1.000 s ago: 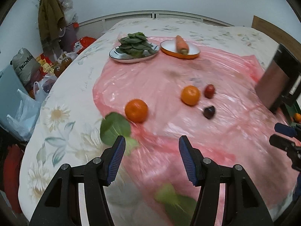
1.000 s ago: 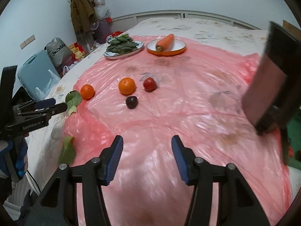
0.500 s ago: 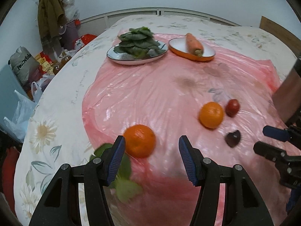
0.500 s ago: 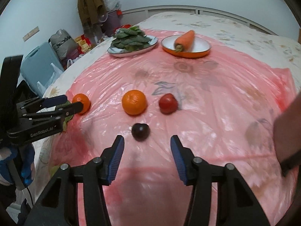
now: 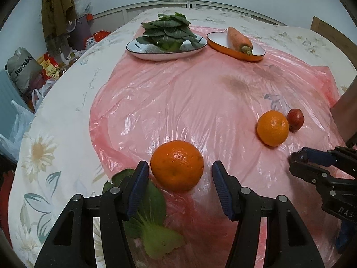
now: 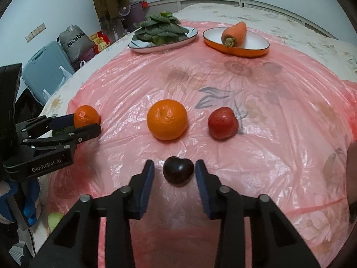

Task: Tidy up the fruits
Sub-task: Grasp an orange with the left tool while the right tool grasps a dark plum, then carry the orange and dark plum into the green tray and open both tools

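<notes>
Flanking dark fruit (image 6: 178, 170): right tongs (image 6: 174, 170), closing, orange (image 6: 167, 122) beyond.

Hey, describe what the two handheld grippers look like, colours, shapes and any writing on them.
Both are matte black plastic frames with silver screws and two jaws lined with ribbed blue pads. The left gripper carries white "GenRobot.AI" lettering on its side, seen from the right wrist view, with blue parts below it. The right gripper shows partial white letters "DAS" in the left wrist view. No sleeves or cables are clearly visible.

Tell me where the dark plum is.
Right wrist view, low centre: the plum lies on the pink sheet between the closing right tool, just nearer than the orange and red fruit.
</notes>
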A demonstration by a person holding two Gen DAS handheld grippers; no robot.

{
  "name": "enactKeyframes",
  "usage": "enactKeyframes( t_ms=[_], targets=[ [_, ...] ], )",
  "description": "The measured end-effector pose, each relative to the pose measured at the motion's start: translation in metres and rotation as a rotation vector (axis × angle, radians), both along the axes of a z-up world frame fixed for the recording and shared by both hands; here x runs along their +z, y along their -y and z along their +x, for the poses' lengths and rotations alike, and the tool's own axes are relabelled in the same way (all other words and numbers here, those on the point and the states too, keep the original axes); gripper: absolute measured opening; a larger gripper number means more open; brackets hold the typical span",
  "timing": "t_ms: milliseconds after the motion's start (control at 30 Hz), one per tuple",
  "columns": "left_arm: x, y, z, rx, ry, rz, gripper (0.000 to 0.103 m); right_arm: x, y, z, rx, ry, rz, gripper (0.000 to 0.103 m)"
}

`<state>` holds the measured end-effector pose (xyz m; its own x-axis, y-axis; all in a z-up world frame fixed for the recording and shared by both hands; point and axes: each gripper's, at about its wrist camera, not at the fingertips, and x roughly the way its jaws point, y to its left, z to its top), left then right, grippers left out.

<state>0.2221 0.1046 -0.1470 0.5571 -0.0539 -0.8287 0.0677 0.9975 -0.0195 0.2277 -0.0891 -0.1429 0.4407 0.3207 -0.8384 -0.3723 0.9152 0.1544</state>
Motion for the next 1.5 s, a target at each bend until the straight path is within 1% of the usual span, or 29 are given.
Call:
enactKeyframes(
  t_ms=[33, 67, 100, 133, 167, 200, 433, 633, 800, 1000, 1267, 1500],
  targets=[
    [-0.001, -0.001, 0.001, 0.002, -0.002, -0.003, 0.053, -0.002, 0.000, 0.000, 0.001, -0.006, -0.005, 0.010],
    [-0.002, -0.002, 0.001, 0.004, -0.003, -0.006, 0.052, -0.003, -0.001, 0.001, 0.002, -0.010, -0.006, 0.004],
    [-0.003, -0.003, 0.001, 0.004, -0.002, -0.008, 0.049, -0.005, 0.001, 0.002, -0.001, -0.014, -0.005, 0.000],
    [-0.004, -0.004, 0.001, 0.003, -0.002, -0.010, 0.046, -0.005, 0.002, 0.002, -0.003, -0.018, 0.002, 0.000],
    [-0.004, -0.005, 0.000, 0.000, -0.003, -0.015, 0.041, -0.006, 0.004, 0.003, -0.007, -0.023, 0.014, 0.000],
    [-0.004, -0.007, 0.000, 0.000, -0.003, -0.023, 0.040, -0.006, 0.006, 0.003, -0.010, -0.026, 0.023, 0.000],
    [0.002, -0.010, -0.004, 0.003, 0.024, -0.034, 0.040, -0.003, 0.013, 0.001, -0.014, -0.023, 0.068, 0.000],
    [0.014, -0.014, -0.012, 0.015, 0.047, -0.052, 0.040, 0.006, 0.016, -0.003, -0.028, -0.010, 0.071, 0.000],
    [0.023, -0.011, -0.021, 0.011, 0.062, -0.039, 0.040, 0.015, 0.021, -0.009, -0.039, 0.004, 0.072, 0.000],
    [0.034, -0.007, -0.033, 0.007, 0.075, -0.036, 0.040, 0.029, 0.038, -0.026, -0.074, 0.016, 0.090, 0.000],
    [0.053, 0.021, -0.062, -0.055, 0.092, -0.054, 0.040, 0.049, 0.073, -0.062, -0.113, 0.042, 0.102, 0.000],
    [0.064, 0.068, -0.087, -0.143, 0.086, -0.094, 0.040, 0.064, 0.119, -0.103, -0.163, 0.070, 0.088, 0.000]
  ],
)
